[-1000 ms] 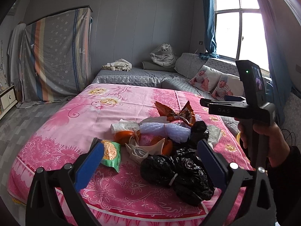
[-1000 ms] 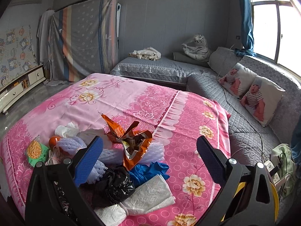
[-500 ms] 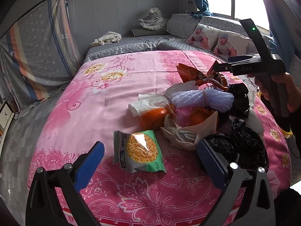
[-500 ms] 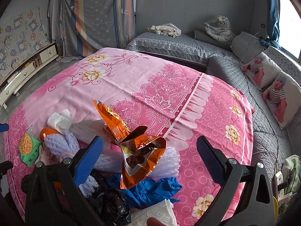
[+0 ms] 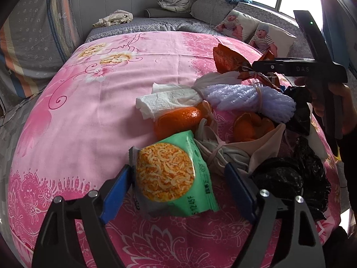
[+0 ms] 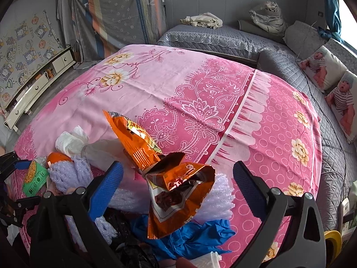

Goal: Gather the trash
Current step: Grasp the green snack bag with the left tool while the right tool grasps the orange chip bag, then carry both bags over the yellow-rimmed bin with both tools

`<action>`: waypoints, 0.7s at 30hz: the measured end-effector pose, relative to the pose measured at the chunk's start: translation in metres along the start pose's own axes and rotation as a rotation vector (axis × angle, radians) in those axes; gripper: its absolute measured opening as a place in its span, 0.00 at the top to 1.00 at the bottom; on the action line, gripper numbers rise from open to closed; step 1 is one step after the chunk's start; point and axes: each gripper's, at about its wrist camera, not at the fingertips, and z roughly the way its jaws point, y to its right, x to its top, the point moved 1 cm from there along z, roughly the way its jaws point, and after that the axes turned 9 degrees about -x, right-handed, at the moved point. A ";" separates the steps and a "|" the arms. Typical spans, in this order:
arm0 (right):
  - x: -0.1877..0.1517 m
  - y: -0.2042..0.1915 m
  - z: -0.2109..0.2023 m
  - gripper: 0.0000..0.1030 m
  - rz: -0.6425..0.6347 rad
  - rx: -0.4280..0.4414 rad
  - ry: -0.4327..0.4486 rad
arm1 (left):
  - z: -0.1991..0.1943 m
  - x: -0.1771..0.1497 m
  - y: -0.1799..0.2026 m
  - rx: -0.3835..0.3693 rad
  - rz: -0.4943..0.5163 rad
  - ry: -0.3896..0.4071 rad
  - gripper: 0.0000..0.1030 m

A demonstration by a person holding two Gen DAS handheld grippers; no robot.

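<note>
A pile of trash lies on the pink bedsheet [image 5: 100, 111]. My left gripper [image 5: 178, 189] straddles a green noodle snack packet [image 5: 169, 176]. Its jaws are closing, and the blue pads are not pressing on the packet. Behind the packet lie orange peels [image 5: 178, 120], a white tissue [image 5: 165, 102], purple foam netting [image 5: 247, 98], a tied cloth bundle [image 5: 223, 154] and black plastic bags [image 5: 290, 178]. My right gripper [image 6: 176, 187] hangs open over a crumpled orange foil wrapper [image 6: 178, 189], with a blue glove [image 6: 196, 236] just below it.
A grey quilted sofa [image 6: 223, 38] with baby-print pillows [image 6: 323, 71] runs along the back and right of the bed. A low cabinet [image 6: 40, 78] stands at the left. A hand [image 5: 343, 102] holds the right gripper's handle above the pile's right side.
Both grippers sank and tilted down toward the pile. The left one shifted onto the green packet and its jaws narrowed around it. The right one came over the orange wrapper.
</note>
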 end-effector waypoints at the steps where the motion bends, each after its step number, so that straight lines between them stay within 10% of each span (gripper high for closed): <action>1: 0.000 0.000 0.002 0.11 0.004 0.008 -0.007 | 0.002 0.001 -0.001 -0.003 -0.005 -0.003 0.27; 7: -0.002 -0.001 0.011 0.37 0.024 0.046 -0.054 | 0.006 0.006 -0.006 -0.039 -0.031 -0.014 0.47; 21: -0.010 0.001 0.001 0.54 0.078 0.099 -0.046 | 0.005 0.006 -0.012 -0.088 -0.046 0.018 0.86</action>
